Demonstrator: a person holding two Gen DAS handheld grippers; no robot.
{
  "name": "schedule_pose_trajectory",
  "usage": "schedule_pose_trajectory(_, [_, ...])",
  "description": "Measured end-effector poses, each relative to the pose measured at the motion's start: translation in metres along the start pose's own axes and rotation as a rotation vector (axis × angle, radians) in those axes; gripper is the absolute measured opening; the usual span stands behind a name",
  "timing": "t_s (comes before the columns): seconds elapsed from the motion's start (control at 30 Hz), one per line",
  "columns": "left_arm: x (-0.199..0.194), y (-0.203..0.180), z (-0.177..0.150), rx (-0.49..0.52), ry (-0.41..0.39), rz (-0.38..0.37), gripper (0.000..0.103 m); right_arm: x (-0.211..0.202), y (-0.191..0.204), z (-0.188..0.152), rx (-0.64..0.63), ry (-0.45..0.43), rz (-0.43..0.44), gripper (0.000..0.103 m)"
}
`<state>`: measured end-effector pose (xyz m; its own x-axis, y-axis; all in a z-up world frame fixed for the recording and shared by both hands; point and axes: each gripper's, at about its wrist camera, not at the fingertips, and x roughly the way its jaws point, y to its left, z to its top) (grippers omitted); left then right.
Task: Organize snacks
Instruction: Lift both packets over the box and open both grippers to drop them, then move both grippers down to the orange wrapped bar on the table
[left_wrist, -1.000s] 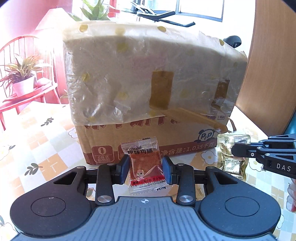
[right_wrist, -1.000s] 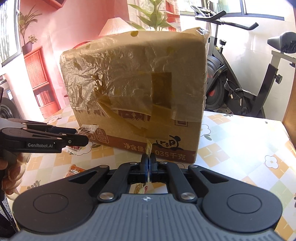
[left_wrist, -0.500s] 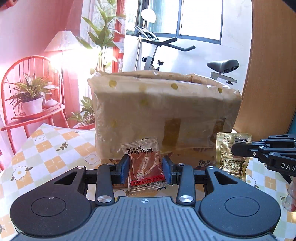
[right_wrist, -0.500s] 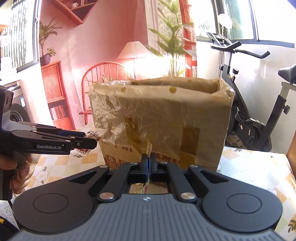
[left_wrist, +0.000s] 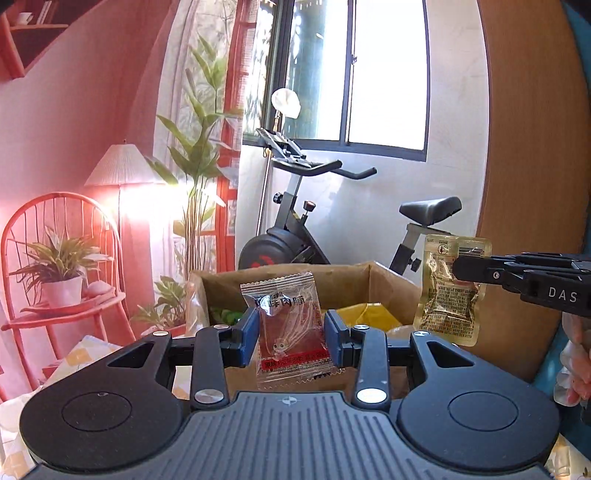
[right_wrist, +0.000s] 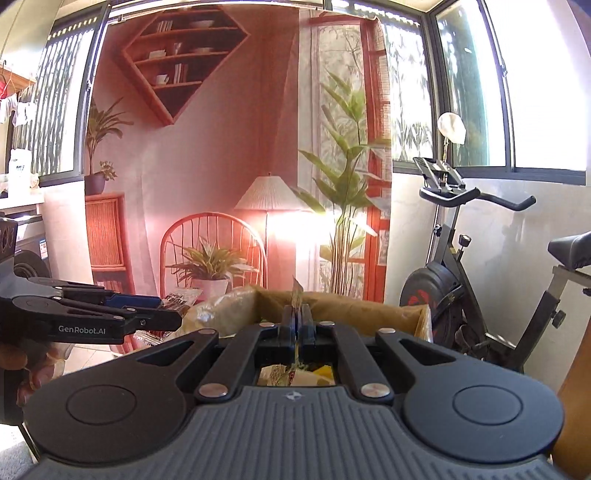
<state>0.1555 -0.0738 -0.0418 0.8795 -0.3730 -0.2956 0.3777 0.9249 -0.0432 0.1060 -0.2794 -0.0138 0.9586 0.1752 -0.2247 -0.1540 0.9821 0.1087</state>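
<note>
My left gripper (left_wrist: 291, 334) is shut on a red jerky snack packet (left_wrist: 290, 328), held upright just in front of the rim of an open cardboard box (left_wrist: 391, 291). My right gripper (right_wrist: 297, 325) is shut on a golden snack pouch (right_wrist: 296, 295), seen edge-on above the box (right_wrist: 351, 306). In the left wrist view the pouch (left_wrist: 448, 295) hangs from the right gripper at the right, level with the box rim. The left gripper and its packet (right_wrist: 181, 301) show at the left of the right wrist view. Green and yellow packets (left_wrist: 369, 317) lie inside the box.
An exercise bike (left_wrist: 306, 221) stands behind the box. A red chair with a potted plant (left_wrist: 61, 273), a floor lamp (right_wrist: 269, 195) and a tall plant (right_wrist: 347, 192) are at the back left. A wooden panel (left_wrist: 535, 147) rises at the right.
Both grippers have risen with their snacks from the box's side up to its open top. The inside of the box now shows.
</note>
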Motion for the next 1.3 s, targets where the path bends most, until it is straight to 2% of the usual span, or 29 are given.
schedule_pose_trajectory(0.13, [0.024, -0.007, 0.027, 0.017, -0.015, 0.021, 0.04, 0.025, -0.015, 0.025, 0.018, -0.021, -0.035, 0.001])
schedule_pose_trajectory(0.27, [0.055, -0.008, 0.044, 0.047, 0.008, 0.051, 0.04, 0.058, -0.031, 0.03, 0.055, 0.004, -0.075, 0.001])
schedule_pose_trajectory(0.47, [0.096, -0.003, 0.053, 0.062, 0.065, 0.086, 0.041, 0.101, -0.048, 0.015, 0.109, 0.08, -0.117, 0.001])
schedule_pose_trajectory(0.7, [0.127, 0.003, 0.035, 0.062, 0.144, 0.087, 0.041, 0.126, -0.056, -0.017, 0.121, 0.196, -0.153, 0.002])
schedule_pose_trajectory(0.8, [0.134, 0.006, 0.028, 0.064, 0.179, 0.089, 0.046, 0.129, -0.059, -0.024, 0.132, 0.224, -0.17, 0.009])
schedule_pose_trajectory(0.83, [0.135, 0.009, 0.026, 0.057, 0.185, 0.088, 0.052, 0.129, -0.06, -0.026, 0.136, 0.229, -0.167, 0.011])
schedule_pose_trajectory(0.9, [0.133, 0.012, 0.024, 0.052, 0.184, 0.09, 0.059, 0.126, -0.058, -0.027, 0.121, 0.235, -0.17, 0.027])
schedule_pose_trajectory(0.97, [0.13, 0.014, 0.024, 0.061, 0.179, 0.099, 0.061, 0.122, -0.056, -0.028, 0.103, 0.232, -0.173, 0.033])
schedule_pose_trajectory(1.07, [0.121, 0.017, 0.025, 0.058, 0.171, 0.098, 0.063, 0.114, -0.054, -0.027, 0.105, 0.223, -0.17, 0.034])
schedule_pose_trajectory(1.3, [0.087, 0.023, 0.025, 0.055, 0.152, 0.072, 0.063, 0.09, -0.042, -0.027, 0.103, 0.208, -0.162, 0.042])
